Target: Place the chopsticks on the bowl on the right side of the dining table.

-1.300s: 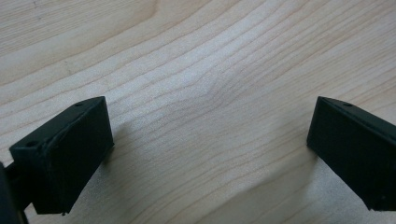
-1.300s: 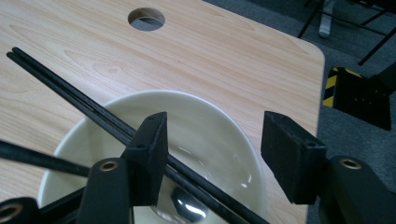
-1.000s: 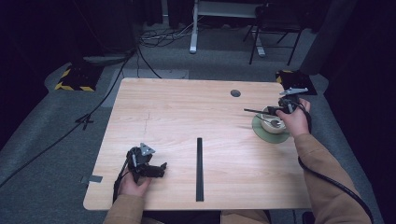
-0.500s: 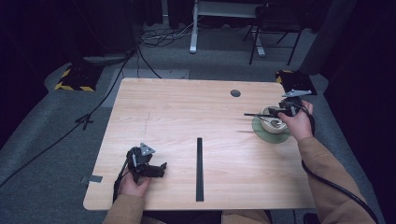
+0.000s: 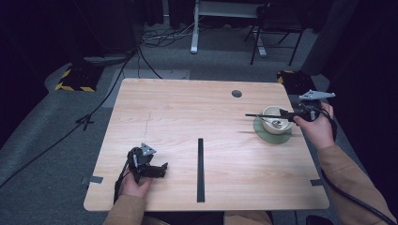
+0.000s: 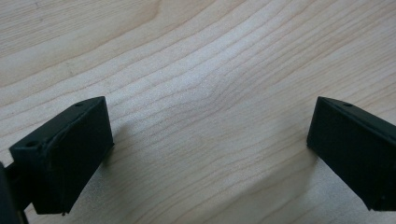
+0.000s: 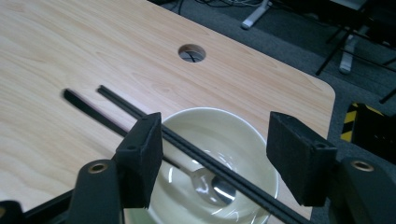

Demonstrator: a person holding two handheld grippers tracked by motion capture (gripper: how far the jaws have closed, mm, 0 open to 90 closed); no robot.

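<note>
Right gripper (image 7: 212,163) over the bowl (image 7: 219,135) — jaws wide, holding nothing.
Chopsticks (image 7: 140,116) lie across the rim, between the jaws; left gripper (image 5: 149,168) rests open, well apart.

Cream bowl (image 5: 277,120), green saucer (image 5: 263,133), black chopsticks (image 7: 140,116).

Wooden table (image 5: 187,108) with round cable hole (image 5: 237,93) near far edge; black strip (image 5: 201,168) runs to near edge. Grey floor behind: cables (image 5: 159,37), white desk leg (image 5: 194,28), chair legs (image 5: 274,42), yellow-black hazard blocks (image 5: 72,77).
</note>
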